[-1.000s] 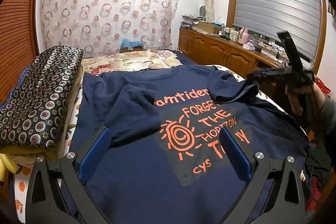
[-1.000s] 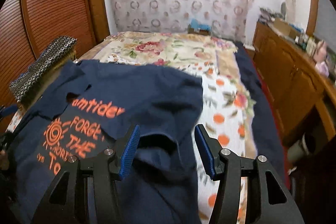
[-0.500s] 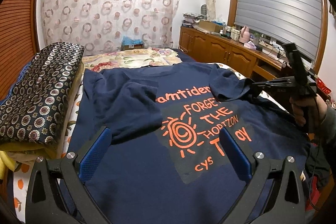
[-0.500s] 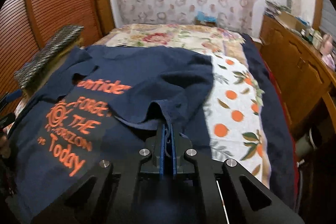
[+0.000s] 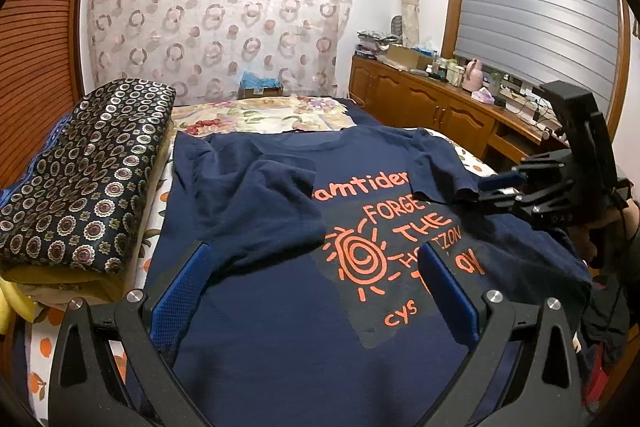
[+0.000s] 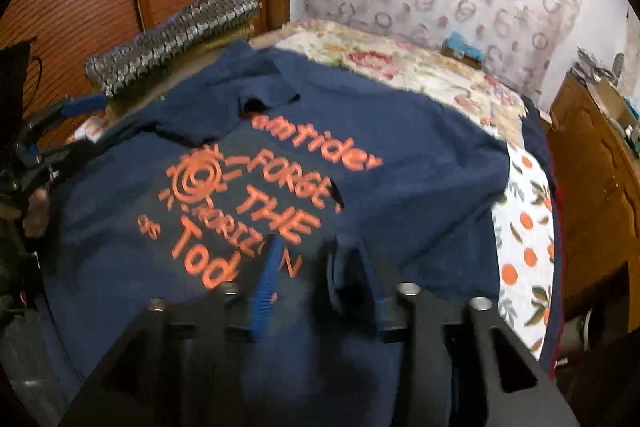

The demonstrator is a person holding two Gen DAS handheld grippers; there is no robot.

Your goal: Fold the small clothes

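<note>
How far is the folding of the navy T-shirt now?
Done: both sleeves of the navy T-shirt lie folded inward. In hand: nothing gripped; right gripper open at a sleeve edge, left gripper open above the hem. Left: folding the body.

A navy T-shirt (image 5: 280,307) with orange lettering lies flat, print up, both sleeves folded inward.

The bed (image 5: 256,115) carries a navy T-shirt (image 5: 280,307) beside a patterned bolster (image 5: 80,179).
</note>
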